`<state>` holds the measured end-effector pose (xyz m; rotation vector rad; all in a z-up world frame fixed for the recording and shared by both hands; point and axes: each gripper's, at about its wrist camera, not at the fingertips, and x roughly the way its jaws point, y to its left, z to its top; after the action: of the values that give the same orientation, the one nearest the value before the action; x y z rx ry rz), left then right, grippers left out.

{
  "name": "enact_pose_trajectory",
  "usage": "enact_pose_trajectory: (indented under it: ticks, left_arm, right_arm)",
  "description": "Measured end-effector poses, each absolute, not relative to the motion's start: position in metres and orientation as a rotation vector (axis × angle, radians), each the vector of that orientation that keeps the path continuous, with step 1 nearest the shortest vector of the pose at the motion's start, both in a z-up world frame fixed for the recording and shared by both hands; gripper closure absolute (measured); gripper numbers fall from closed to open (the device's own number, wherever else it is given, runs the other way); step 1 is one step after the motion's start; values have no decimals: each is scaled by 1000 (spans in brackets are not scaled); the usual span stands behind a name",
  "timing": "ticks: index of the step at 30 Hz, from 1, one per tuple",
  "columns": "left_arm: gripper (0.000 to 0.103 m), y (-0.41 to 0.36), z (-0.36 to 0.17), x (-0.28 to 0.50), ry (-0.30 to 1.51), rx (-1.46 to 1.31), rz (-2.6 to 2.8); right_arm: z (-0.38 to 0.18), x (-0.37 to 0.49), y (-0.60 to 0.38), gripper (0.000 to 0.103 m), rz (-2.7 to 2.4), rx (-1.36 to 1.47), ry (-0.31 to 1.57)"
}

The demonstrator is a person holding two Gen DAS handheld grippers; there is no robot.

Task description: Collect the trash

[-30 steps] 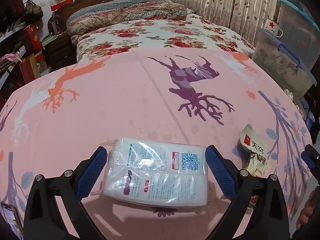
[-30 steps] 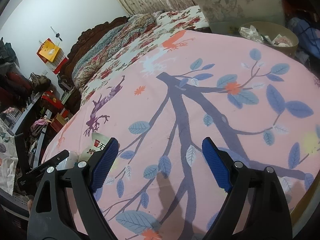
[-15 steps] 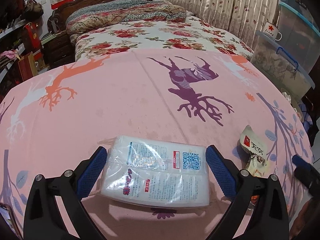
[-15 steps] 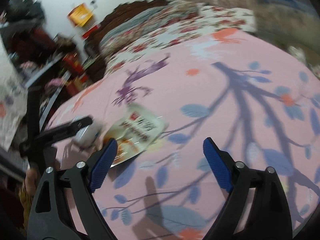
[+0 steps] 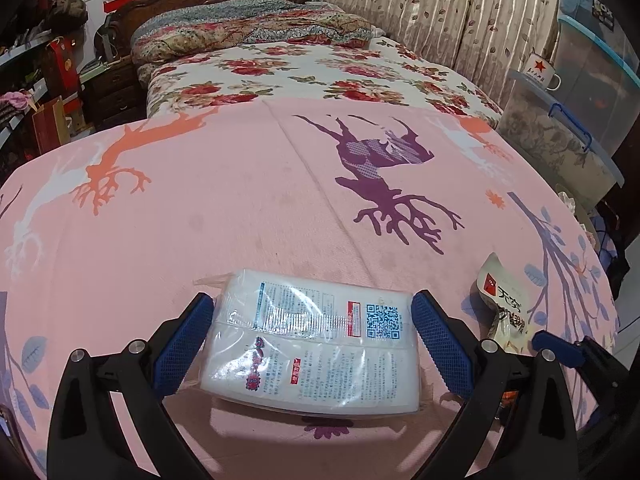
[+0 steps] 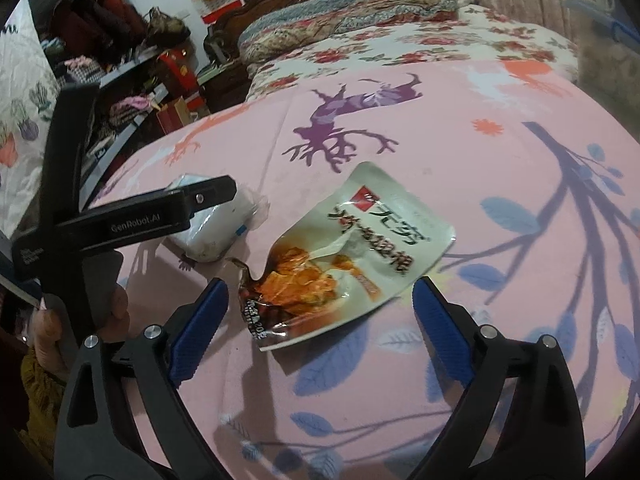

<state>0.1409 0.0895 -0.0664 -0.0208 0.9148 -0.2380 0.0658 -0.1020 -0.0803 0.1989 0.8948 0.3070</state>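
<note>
A white tissue pack (image 5: 316, 344) in clear printed plastic lies on the pink bedspread (image 5: 240, 208). My left gripper (image 5: 312, 344) is open with its blue pads on either side of the pack, close to its ends. A torn-open snack pouch (image 6: 344, 260) lies flat to the right of the pack; it also shows in the left wrist view (image 5: 502, 304). My right gripper (image 6: 318, 328) is open and hovers just short of the pouch, its lower edge between the pads. The left gripper's side (image 6: 132, 220) and the tissue pack (image 6: 216, 228) show in the right wrist view.
A bed with a floral quilt (image 5: 304, 68) and dark wooden headboard (image 5: 224, 40) lies beyond the pink spread. Clear storage bins (image 5: 560, 132) with a white mug (image 5: 540, 70) stand at right. Cluttered shelves and bags (image 6: 120, 60) stand at left.
My right gripper swung left and down from the leaf-print part of the spread to the snack pouch. My left gripper stayed around the tissue pack.
</note>
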Motion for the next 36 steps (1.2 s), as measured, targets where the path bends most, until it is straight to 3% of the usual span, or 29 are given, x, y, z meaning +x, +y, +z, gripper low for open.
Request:
enact_pose_trajectory:
  ticks: [11, 16, 20, 33, 36]
  left_arm:
    - [8, 90, -67, 140, 914, -21, -239]
    - [8, 90, -66, 141, 917, -26, -241]
    - [8, 90, -66, 142, 916, -25, -242]
    - [7, 90, -66, 143, 919, -31, -245]
    - [7, 90, -66, 142, 918, -31, -245]
  right_arm:
    - [-85, 72, -86, 8, 264, 91, 886]
    - [-80, 68, -84, 40, 281, 25, 849]
    - [-74, 63, -87, 52, 269, -7, 803]
    - [-73, 62, -154, 48, 110, 141, 796]
    - [-72, 59, -170, 29, 84, 216, 789]
